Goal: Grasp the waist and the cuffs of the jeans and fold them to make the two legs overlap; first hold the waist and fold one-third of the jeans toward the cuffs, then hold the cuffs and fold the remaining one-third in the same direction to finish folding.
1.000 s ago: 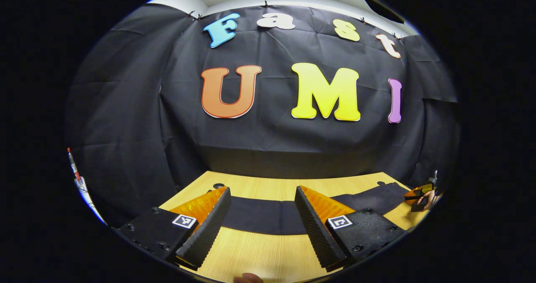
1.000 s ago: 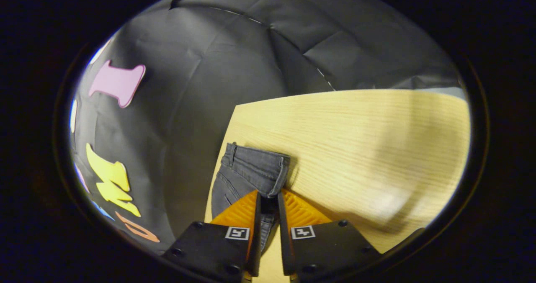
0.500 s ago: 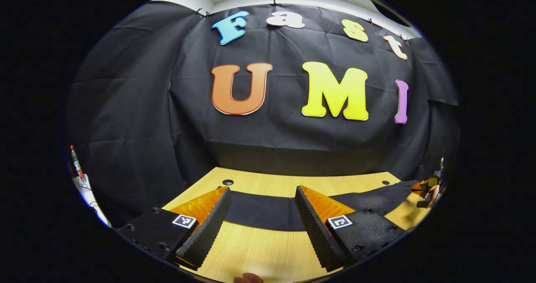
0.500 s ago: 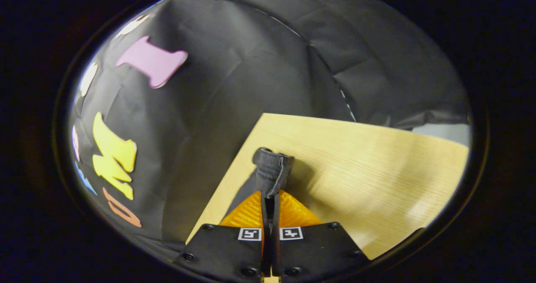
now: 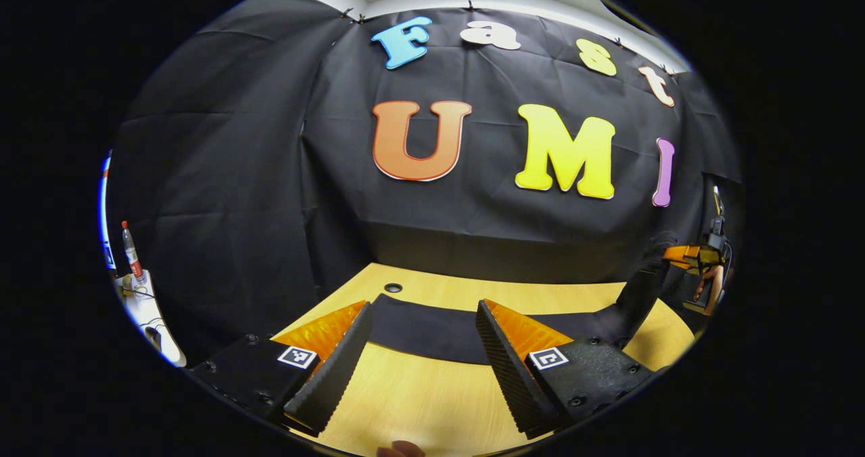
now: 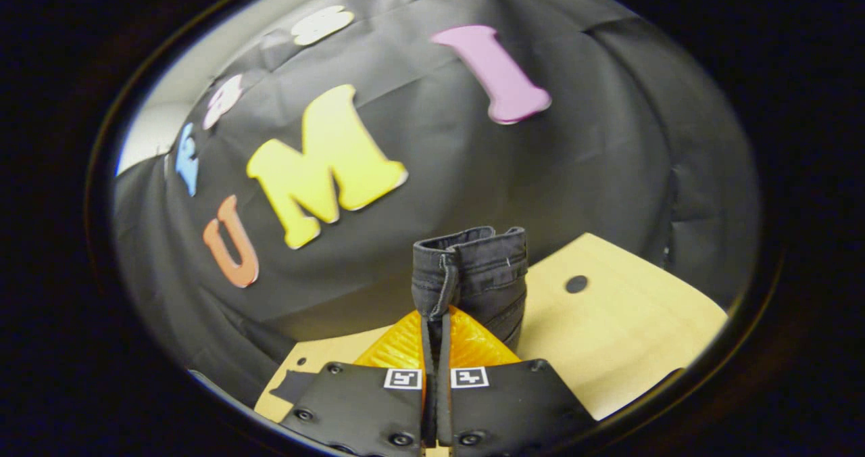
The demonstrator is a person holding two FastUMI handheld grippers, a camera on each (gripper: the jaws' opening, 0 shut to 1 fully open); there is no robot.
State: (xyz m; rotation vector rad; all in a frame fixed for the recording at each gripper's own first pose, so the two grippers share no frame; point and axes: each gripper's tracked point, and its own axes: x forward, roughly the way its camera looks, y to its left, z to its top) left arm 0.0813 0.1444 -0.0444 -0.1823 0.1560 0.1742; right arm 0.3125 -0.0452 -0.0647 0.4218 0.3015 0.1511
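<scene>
One pair of dark grey denim jeans [image 5: 432,328] lies on one light wooden table [image 5: 432,403]. The right gripper [image 6: 436,322] clenches the jeans' waist [image 6: 473,261], raised off the table. The left gripper [image 5: 422,349] hangs released above the table.

The left claw [image 5: 422,335] hangs spread wide, while the right claw [image 6: 436,322] is raised, pinched closed.

Left gripper [image 5: 424,322] jaws spread above jeans [image 5: 432,325]

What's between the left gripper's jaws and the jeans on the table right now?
In the left gripper view, bare table separates the open left gripper from the jeans lying ahead; nothing else sits between them.
</scene>
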